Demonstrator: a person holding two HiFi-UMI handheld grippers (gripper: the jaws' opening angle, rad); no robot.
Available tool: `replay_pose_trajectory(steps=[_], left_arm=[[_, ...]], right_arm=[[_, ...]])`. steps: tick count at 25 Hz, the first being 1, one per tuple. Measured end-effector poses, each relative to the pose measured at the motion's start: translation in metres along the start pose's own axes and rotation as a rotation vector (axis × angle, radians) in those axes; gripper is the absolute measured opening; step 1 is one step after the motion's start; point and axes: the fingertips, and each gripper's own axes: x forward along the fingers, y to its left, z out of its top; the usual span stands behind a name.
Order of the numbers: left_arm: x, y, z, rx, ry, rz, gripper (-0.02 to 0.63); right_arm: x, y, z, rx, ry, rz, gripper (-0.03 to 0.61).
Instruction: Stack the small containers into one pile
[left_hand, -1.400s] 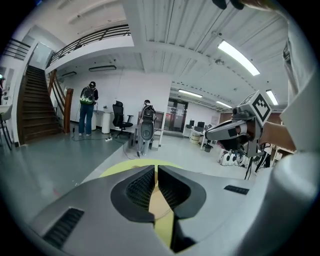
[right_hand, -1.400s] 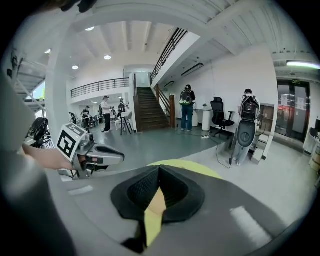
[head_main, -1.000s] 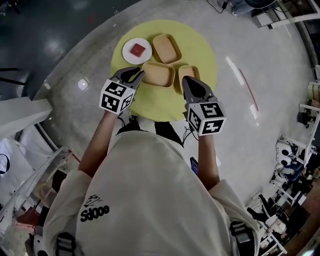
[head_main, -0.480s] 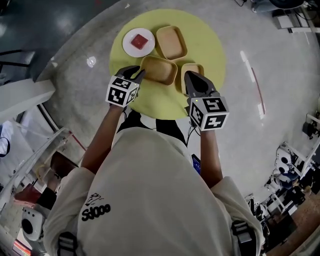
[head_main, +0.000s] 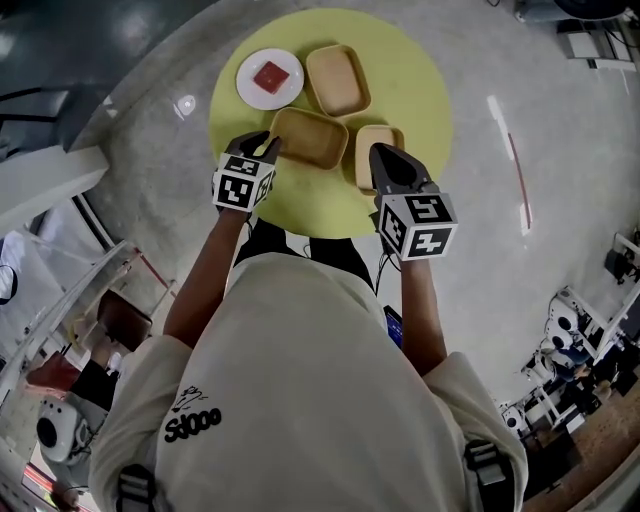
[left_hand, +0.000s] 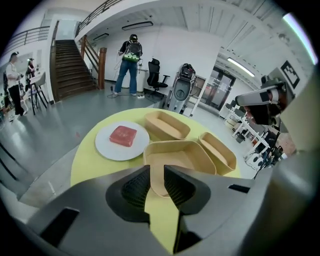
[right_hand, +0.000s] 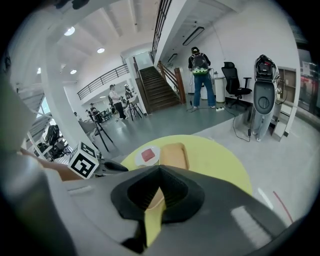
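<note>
Three tan containers stand apart on the yellow round table (head_main: 420, 90): a far one (head_main: 337, 80), a middle one (head_main: 308, 138) and a right one (head_main: 372, 152). My left gripper (head_main: 268, 148) is at the middle container's (left_hand: 182, 157) near left corner. Its jaws have just been opening and now stand open, with the container's near corner showing in the gap between the tips and no pad pressing on it. My right gripper (head_main: 382, 152) hovers over the right container's near end, its tips (right_hand: 160, 169) together and nothing held.
A white plate (head_main: 270, 77) with a red block (left_hand: 123, 135) sits at the table's far left beside the far container (left_hand: 166, 125). Grey polished floor surrounds the table. People, office chairs and a staircase are far behind.
Both grippers have come down toward the table. The left one has closed in on the middle container's near left corner, and its jaws look wider apart.
</note>
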Motion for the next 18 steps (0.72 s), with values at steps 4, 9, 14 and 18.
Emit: replay_pose_trajectory(steps=[4, 9, 14, 18], left_arm=[[0.007, 0.004, -0.002, -0.028, 0.009, 0.017, 0.087], [0.01, 0.008, 0.002, -0.047, -0.016, 0.046, 0.071], [0.012, 0.011, 0.006, -0.029, -0.035, 0.072, 0.069], [0.012, 0.011, 0.008, -0.005, -0.042, 0.093, 0.069]], right_arm=[[0.005, -0.002, -0.004, -0.002, 0.021, 0.016, 0.011], [0.006, -0.006, -0.005, -0.004, 0.037, 0.02, 0.011], [0.003, -0.011, -0.007, -0.004, 0.039, 0.01, 0.011], [0.0, -0.013, -0.01, 0.003, 0.04, 0.0, 0.011]])
